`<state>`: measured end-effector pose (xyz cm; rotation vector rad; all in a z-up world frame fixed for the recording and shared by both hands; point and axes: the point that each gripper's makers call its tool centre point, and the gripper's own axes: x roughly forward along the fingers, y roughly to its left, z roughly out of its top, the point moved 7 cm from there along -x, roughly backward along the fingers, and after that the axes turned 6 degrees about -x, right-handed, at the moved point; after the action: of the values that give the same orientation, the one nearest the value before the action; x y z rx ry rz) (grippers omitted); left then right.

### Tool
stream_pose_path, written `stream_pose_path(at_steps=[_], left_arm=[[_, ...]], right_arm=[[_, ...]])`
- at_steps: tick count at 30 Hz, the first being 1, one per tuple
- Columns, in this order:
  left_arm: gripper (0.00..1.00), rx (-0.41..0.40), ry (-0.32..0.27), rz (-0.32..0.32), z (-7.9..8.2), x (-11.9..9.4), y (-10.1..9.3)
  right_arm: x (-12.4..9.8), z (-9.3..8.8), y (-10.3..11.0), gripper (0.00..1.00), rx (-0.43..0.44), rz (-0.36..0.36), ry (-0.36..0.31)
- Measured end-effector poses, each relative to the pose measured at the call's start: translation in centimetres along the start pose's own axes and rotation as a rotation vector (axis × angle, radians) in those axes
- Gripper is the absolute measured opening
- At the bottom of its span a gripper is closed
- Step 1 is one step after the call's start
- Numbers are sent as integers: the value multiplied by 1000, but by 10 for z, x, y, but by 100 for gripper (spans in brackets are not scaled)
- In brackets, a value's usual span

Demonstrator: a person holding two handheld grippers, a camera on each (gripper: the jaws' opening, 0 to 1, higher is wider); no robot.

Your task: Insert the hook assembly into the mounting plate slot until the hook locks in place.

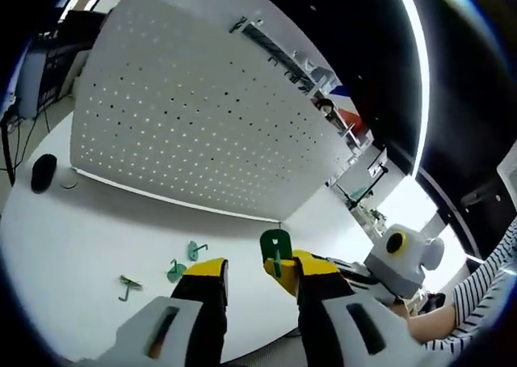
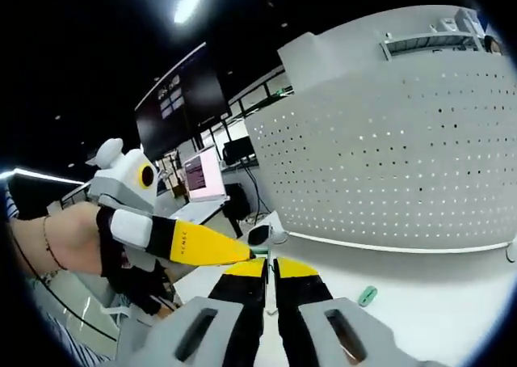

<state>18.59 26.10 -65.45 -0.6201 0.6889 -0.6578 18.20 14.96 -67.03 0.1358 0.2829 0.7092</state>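
In the left gripper view, the left gripper [image 1: 257,273] stands released, its yellow-tipped jaws apart with nothing between them. A green hook [image 1: 275,249] stands upright just beside its right jaw, pinched by the right gripper [image 1: 295,272] coming in from the right. Ahead rises the white pegboard [image 1: 202,108]; three more hooks [image 1: 176,269] lie on the table [image 1: 81,229] left of the jaws.

In the right gripper view, the right gripper [image 2: 270,272] is clenched on the hook, barely visible between the tips. The left gripper [image 2: 234,252] reaches in from the left, touching its tips. The pegboard [image 2: 388,141] stands ahead to the right.

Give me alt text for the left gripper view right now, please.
The left gripper is open, and the right gripper reaches in from the right holding a green hook between them. Three more green hooks lie on the white table, in front of a white pegboard.
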Motion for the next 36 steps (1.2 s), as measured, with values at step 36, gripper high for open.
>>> stream_pose_path(at_steps=[36], left_arm=[[3, -28, 9, -84, 6, -4, -15]], right_arm=[[-6, 9, 6, 0, 38, -2, -51]])
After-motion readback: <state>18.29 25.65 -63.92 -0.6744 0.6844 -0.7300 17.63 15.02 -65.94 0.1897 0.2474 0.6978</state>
